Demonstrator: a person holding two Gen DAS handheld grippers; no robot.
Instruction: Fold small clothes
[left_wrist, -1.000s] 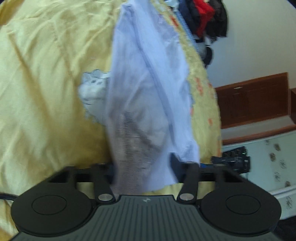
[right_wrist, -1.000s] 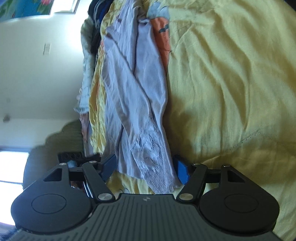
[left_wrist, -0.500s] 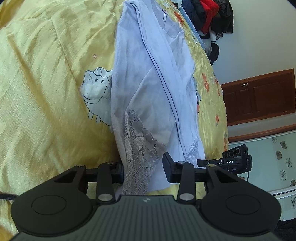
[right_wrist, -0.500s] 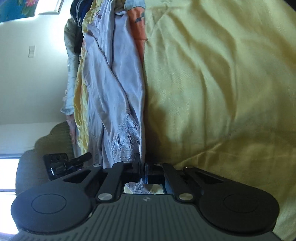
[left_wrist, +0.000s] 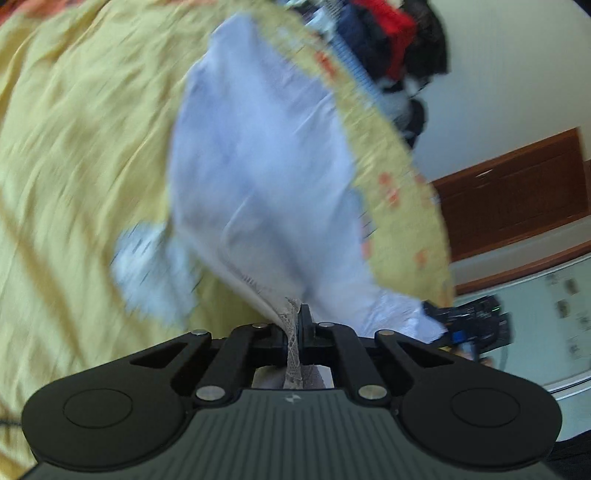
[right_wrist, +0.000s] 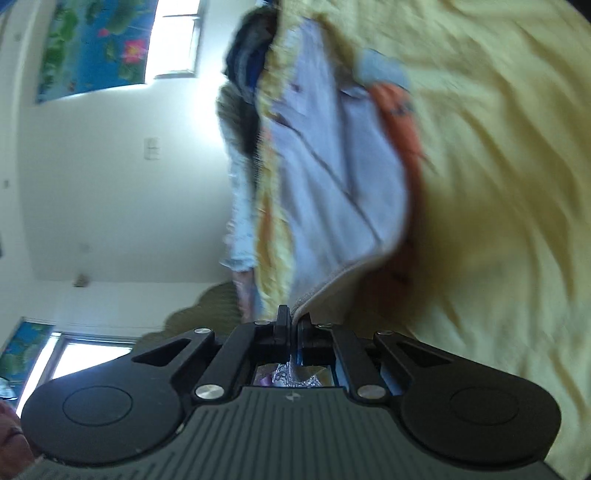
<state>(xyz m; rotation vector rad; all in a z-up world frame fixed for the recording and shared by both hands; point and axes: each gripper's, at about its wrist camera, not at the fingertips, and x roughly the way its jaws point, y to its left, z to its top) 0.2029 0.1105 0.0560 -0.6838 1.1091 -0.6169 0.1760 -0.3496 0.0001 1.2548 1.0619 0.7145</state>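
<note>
Nearest the lens, the left tongs (left_wrist: 297, 325) are clamped on the lace hem of the pale lavender garment (left_wrist: 258, 177); their jaws have just been closing, and a strip of lace hangs pinched between them and trails back toward the camera. From that pinch the garment fans away from the left tongs across the yellow bedspread (left_wrist: 74, 166), with a blurred white cartoon print (left_wrist: 147, 266) on the bedspread just left of the cloth. The whole left wrist view is smeared by motion.

Likewise, the right tongs (right_wrist: 293, 325) are clenched on another edge of the same garment (right_wrist: 332, 177), a beige-looking rim of the cloth running up out of the closed jaws, with a bit of lace showing behind them. Past the right tongs the garment rises over the bedspread (right_wrist: 498, 184), and an orange printed patch (right_wrist: 399, 122) shows just beside the cloth's far edge.

Seen from the left tongs, the other gripper's black body (left_wrist: 476, 325) sits near the garment's right corner. Farther off, beyond the garment, a heap of dark and red clothes (left_wrist: 391, 48) lies at the bed's far edge, and a brown wooden cabinet (left_wrist: 509, 192) stands against the wall. Beyond the garment in the right wrist view, a blue flowered picture (right_wrist: 99, 44) hangs on the pale wall.
</note>
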